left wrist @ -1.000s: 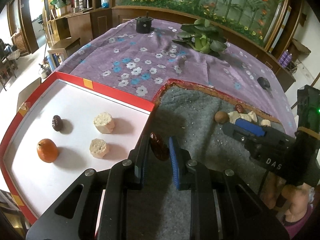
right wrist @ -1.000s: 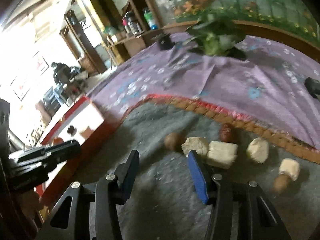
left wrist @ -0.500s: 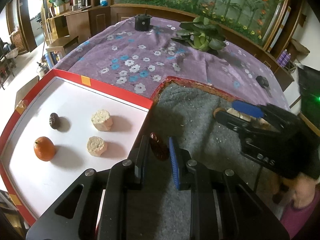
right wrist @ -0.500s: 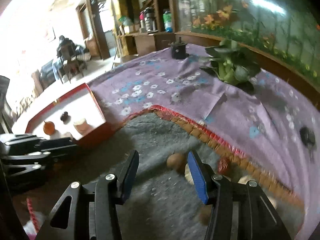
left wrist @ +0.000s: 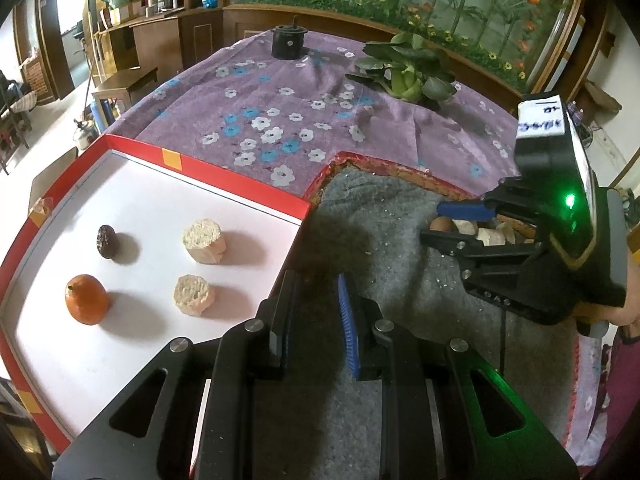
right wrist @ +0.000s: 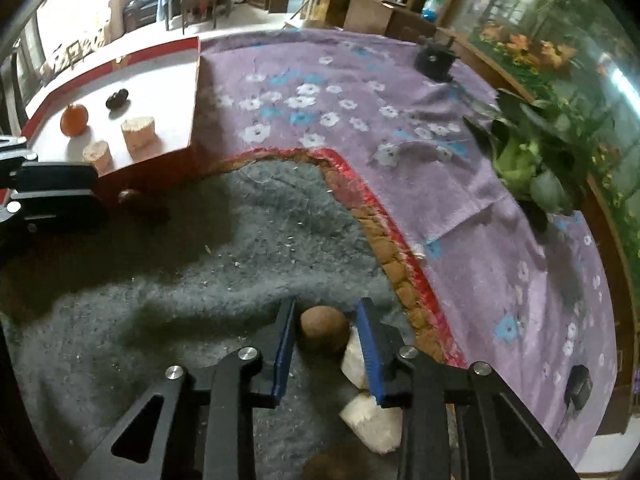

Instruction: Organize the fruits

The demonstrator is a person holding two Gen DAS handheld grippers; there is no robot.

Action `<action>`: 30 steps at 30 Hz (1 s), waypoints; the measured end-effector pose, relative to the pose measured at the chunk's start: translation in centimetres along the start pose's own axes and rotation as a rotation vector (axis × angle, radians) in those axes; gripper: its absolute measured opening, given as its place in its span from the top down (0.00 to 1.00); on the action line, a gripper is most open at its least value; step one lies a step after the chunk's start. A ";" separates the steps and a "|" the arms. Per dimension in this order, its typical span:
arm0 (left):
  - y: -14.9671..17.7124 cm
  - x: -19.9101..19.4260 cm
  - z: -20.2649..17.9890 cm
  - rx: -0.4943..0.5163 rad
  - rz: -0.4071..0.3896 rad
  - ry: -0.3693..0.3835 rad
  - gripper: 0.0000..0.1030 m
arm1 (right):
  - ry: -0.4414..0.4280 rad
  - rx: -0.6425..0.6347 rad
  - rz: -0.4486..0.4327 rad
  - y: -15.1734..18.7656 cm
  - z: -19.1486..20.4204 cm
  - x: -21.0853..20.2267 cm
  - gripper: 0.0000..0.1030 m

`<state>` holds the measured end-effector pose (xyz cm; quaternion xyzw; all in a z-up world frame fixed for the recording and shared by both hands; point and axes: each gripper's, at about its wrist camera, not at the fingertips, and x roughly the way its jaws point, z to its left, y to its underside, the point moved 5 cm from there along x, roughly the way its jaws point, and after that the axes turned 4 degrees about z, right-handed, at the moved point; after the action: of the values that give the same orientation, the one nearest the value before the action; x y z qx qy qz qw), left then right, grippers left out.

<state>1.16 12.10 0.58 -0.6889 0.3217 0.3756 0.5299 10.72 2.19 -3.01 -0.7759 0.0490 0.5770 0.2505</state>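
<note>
Right tool (right wrist: 326, 344) has dropped onto the grey mat (right wrist: 224, 264) since the earlier frame and now straddles the brown round fruit (right wrist: 323, 330); the fingers are spread, and whether either touches the fruit can't be told. Fruit is smooth, tan-brown, roundish, sitting near the mat's red-orange border, touching a pale cut chunk (right wrist: 354, 358) just behind it; another pale chunk (right wrist: 372, 424) lies nearer the camera. Left tool (left wrist: 316, 312) hovers at the mat edge beside the red tray (left wrist: 224, 182), fingers spread, nothing pinched; the dark reddish fruit seen between them earlier is now only a dim smear there. In the tray: an orange (left wrist: 86, 299), a dark wrinkled fruit (left wrist: 106, 241), two pale cut chunks (left wrist: 204, 240) (left wrist: 193, 294), all apart. Purple flowered cloth (left wrist: 280, 120) covers the bench.
</note>
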 end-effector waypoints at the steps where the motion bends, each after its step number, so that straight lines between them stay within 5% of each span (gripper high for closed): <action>1: 0.0 0.0 0.0 0.000 0.003 0.003 0.81 | 0.013 -0.015 -0.002 0.0 0.2 0.0 0.75; 7: -0.4 -0.1 1.4 -0.063 0.060 0.129 0.81 | -0.035 0.148 -0.067 0.6 -0.4 -1.7 0.75; 13: -0.9 -0.4 2.2 -0.124 0.107 0.230 0.81 | -0.141 0.328 -0.239 2.6 0.7 -6.0 0.75; 17: -0.5 -0.6 0.7 -0.064 0.099 0.188 0.81 | -0.191 0.423 -0.294 5.2 2.3 -7.0 0.75; 23: 0.5 1.9 -2.2 0.147 0.103 0.026 0.81 | -0.272 0.576 -0.330 9.0 3.4 -7.3 0.75; 30: -0.7 3.5 -1.9 0.263 0.112 0.011 0.79 | -0.323 0.617 -0.386 10.1 3.4 -8.1 0.75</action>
<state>3.89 10.25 -1.73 -0.5966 0.4088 0.3556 0.5920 1.37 -6.80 0.36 -0.5586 0.0333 0.5920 0.5800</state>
